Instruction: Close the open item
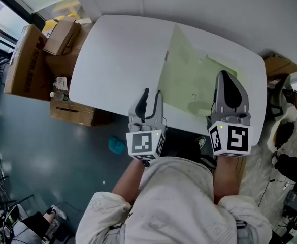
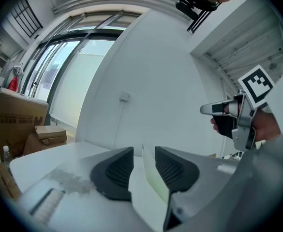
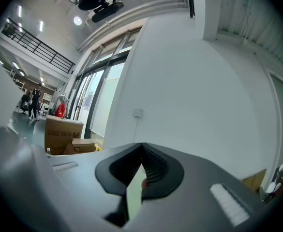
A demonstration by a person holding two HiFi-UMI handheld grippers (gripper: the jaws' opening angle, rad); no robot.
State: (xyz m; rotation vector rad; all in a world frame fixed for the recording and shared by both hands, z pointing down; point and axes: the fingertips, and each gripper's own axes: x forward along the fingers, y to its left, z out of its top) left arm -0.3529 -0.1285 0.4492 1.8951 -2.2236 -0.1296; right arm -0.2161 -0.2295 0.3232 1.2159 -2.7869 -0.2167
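Note:
A pale green, see-through plastic folder point(image 1: 191, 80) lies flat on the white table point(image 1: 118, 60), with a small round snap point(image 1: 194, 96) near its front edge. My left gripper point(image 1: 151, 99) is at the folder's near left corner. Its jaws stand apart in the left gripper view, where a green sheet edge point(image 2: 153, 182) passes between the pads of the left gripper point(image 2: 143, 151) with a gap on the left side. My right gripper point(image 1: 229, 85) rests over the folder's near right part. In the right gripper view the right gripper point(image 3: 141, 146) is shut on a thin green sheet point(image 3: 133, 197).
Cardboard boxes point(image 1: 31, 60) and a small bottle point(image 1: 59, 95) stand on the floor left of the table. Another box point(image 1: 280, 65) sits at the right, beyond the table's corner. A teal object point(image 1: 117, 145) lies on the grey floor. A white wall runs behind the table.

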